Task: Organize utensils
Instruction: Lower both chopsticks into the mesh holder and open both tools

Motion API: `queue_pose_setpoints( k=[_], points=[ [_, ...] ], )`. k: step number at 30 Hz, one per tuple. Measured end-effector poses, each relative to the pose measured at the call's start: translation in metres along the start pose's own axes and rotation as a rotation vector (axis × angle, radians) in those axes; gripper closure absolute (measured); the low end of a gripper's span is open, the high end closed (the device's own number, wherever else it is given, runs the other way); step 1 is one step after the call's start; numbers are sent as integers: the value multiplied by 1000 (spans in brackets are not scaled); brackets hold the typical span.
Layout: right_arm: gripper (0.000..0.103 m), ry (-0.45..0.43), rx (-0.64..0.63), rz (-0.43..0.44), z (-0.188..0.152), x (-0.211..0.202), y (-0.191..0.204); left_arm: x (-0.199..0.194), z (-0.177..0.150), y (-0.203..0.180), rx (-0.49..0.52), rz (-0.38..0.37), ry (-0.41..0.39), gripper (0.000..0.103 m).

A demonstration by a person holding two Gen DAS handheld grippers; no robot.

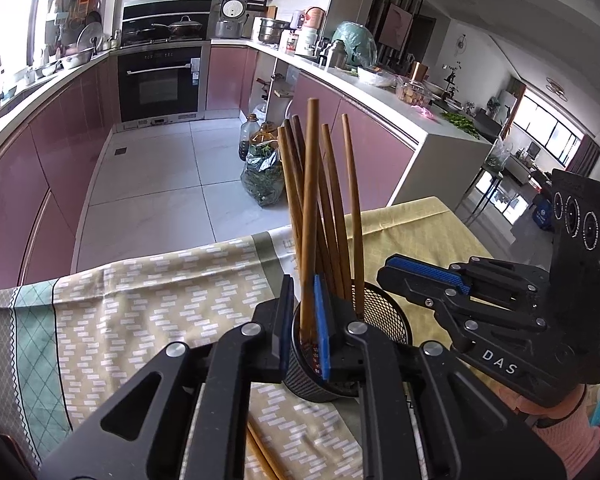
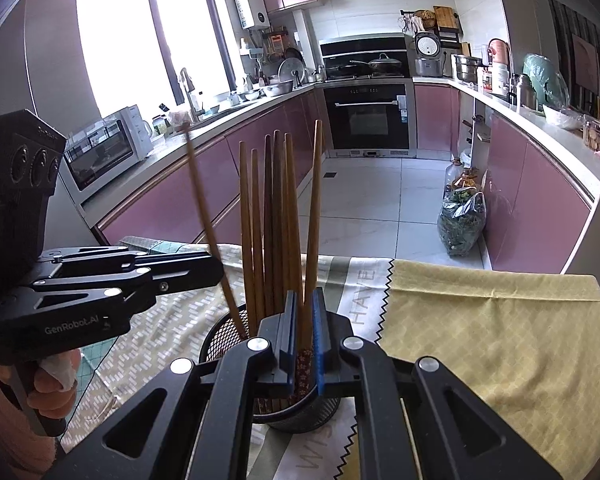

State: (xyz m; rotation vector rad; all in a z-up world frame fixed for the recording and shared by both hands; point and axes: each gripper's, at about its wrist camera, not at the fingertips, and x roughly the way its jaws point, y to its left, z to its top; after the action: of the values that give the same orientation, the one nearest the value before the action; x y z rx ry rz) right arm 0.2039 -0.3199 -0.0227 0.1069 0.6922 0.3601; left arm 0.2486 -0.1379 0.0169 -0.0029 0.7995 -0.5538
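A black mesh holder (image 1: 384,318) stands on the cloth-covered table with several wooden chopsticks (image 1: 332,208) upright in it. My left gripper (image 1: 305,320) is over the holder's rim and shut on one chopstick (image 1: 310,200), which stands in the holder. My right gripper (image 2: 303,334) is over the same holder (image 2: 220,336) from the other side and is shut on another chopstick (image 2: 314,216). Each gripper shows in the other's view: the right gripper (image 1: 424,276) and the left gripper (image 2: 204,270). Two more chopsticks (image 1: 262,458) lie on the cloth below my left gripper.
The table carries a patterned cloth (image 1: 140,304) and a yellow cloth (image 2: 500,340). Beyond the table edge is tiled kitchen floor with a bag of greens (image 2: 460,220) and bottles. Pink cabinets, an oven (image 2: 368,120) and crowded counters ring the room.
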Motion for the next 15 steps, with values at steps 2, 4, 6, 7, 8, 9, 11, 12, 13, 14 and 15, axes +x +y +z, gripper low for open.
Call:
queue_pose_setpoints(
  k=[2,4,6,7,8,9,11,12,13,14,15],
  points=[
    [96,-5,-5,7,-2,-1,1,2,-2,5,-17,-6,4,88],
    [89,-8,-11,15,-4,-3,3,2,-5,7,-35,-12,4,88],
    [85,-10,-15,20,-5,-4,6,-1,-9,11,-42,-13,-3,84],
    [85,-13,-18,21,-6,-5,7,-3,-10,12,-47,-14,-7,83],
    [85,-14,-18,23,-7,-6,7,-5,-11,14,-50,-15,-10,83],
    [85,-15,-17,28,-8,-7,8,-6,-11,15,-52,-15,-13,82],
    [83,-19,-15,36,-9,-9,9,-10,-14,18,-55,-13,-22,81],
    [81,-21,-15,40,-10,-11,10,-13,-17,19,-57,-10,-27,79],
    [79,-24,-17,48,-12,-13,12,-15,-19,19,-55,-5,-33,77],
    [78,-28,-20,54,-13,-16,13,-19,-23,20,-49,7,-47,73],
    [76,-31,-24,60,-14,-18,15,-23,-26,20,-43,18,-58,69]
  ],
)
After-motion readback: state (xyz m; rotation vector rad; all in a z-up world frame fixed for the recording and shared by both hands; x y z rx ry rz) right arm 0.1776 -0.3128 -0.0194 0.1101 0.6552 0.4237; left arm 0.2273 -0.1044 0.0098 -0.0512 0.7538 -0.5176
